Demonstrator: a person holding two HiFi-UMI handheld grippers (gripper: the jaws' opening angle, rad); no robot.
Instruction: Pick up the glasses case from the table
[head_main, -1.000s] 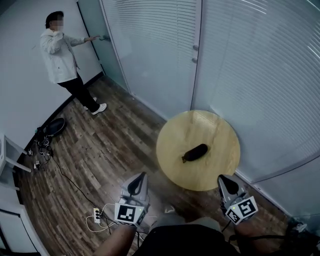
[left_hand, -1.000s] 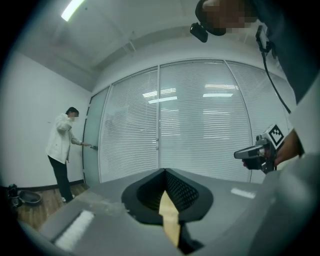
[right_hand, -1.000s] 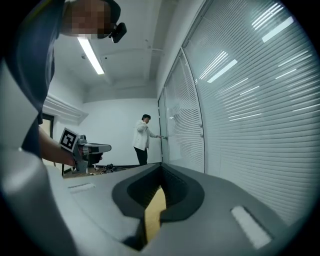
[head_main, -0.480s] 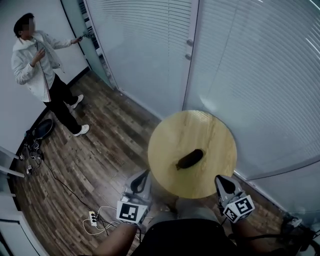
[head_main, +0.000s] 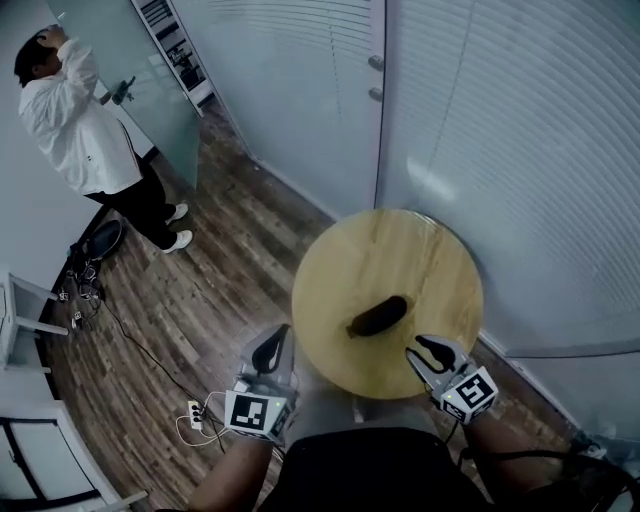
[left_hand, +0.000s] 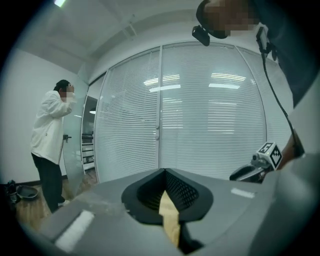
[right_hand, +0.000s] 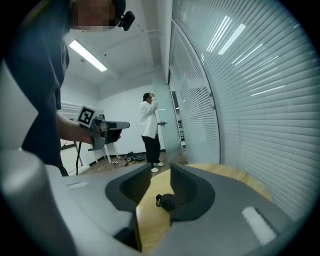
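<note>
Aim looks right: your right gripper (head_main: 418, 347) faces the dark oblong glasses case (head_main: 378, 316) lying mid-way across the round pale wooden table (head_main: 340, 262). Its narrow jaws are opening to straddle the case, not yet touching it. Your left gripper (head_main: 280, 336) idles near-left, jaws seemingly together.

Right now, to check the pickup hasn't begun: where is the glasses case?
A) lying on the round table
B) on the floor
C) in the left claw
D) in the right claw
A: the glasses case lies on the round table, with nothing touching it.
</note>
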